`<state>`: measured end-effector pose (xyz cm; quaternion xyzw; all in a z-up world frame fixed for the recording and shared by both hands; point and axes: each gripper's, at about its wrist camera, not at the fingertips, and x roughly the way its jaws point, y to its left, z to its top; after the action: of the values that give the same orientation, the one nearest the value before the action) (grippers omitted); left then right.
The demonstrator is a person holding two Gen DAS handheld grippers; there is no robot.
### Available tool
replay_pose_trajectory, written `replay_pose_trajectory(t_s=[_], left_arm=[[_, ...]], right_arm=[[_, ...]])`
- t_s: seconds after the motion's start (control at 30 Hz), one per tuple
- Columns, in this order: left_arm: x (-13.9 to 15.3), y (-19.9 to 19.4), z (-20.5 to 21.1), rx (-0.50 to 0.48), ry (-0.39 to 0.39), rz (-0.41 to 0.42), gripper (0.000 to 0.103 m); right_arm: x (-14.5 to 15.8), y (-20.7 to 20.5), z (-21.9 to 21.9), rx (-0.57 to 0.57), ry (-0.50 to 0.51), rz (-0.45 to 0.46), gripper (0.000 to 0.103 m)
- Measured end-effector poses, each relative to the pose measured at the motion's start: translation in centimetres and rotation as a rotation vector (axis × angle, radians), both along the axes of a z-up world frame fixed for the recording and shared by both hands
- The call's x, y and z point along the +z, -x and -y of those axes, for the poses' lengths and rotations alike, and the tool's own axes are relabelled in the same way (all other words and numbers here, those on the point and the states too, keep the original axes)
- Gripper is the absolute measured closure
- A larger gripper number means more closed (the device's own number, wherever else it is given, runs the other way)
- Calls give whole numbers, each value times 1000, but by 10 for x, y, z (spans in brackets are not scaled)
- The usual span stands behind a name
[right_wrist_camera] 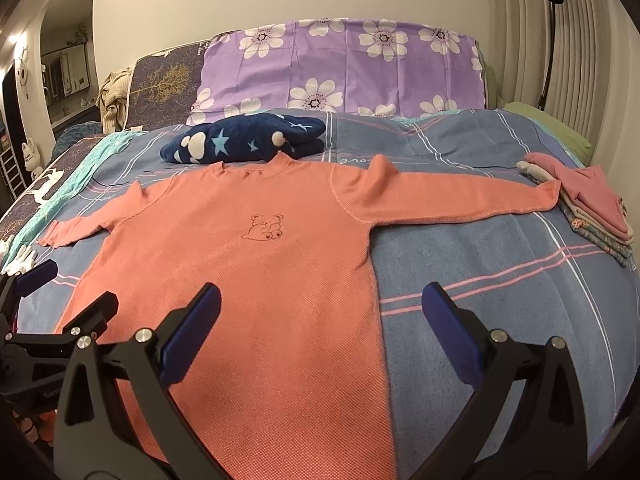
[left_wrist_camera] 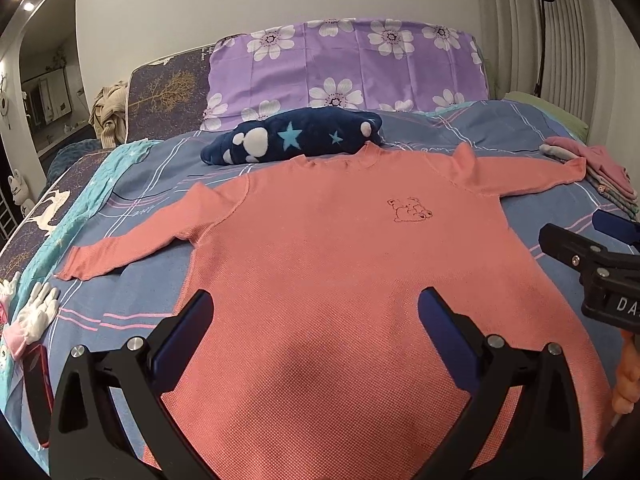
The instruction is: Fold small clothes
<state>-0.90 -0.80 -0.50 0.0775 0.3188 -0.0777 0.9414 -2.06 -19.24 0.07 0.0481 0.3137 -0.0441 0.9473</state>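
Observation:
A salmon-pink long-sleeved shirt (left_wrist_camera: 328,256) with a small bear outline on the chest lies flat and face up on the bed, both sleeves spread out; it also shows in the right wrist view (right_wrist_camera: 256,264). My left gripper (left_wrist_camera: 316,312) is open and empty, hovering over the shirt's lower middle. My right gripper (right_wrist_camera: 320,304) is open and empty above the shirt's right hem edge. The right gripper also shows in the left wrist view (left_wrist_camera: 580,240), and the left gripper in the right wrist view (right_wrist_camera: 68,292).
A blue plaid bedsheet (right_wrist_camera: 480,280) covers the bed. A navy star-patterned fleece bundle (left_wrist_camera: 296,136) lies beyond the collar. A stack of folded pink clothes (right_wrist_camera: 592,208) sits at the right sleeve end. White gloves (left_wrist_camera: 38,312) lie at the left. Purple flowered pillows (left_wrist_camera: 344,68) stand behind.

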Motion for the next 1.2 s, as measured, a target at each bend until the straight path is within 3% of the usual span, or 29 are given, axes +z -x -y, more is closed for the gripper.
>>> replay_pose_trajectory(t_s=[0.53, 1.2], left_arm=[[-5, 1, 6, -19, -24, 4, 1], [-13, -10, -5, -14, 3, -33, 1]], right_arm=[[-9, -11, -1, -2, 10, -43, 2], [-17, -24, -14, 9, 43, -81, 2]])
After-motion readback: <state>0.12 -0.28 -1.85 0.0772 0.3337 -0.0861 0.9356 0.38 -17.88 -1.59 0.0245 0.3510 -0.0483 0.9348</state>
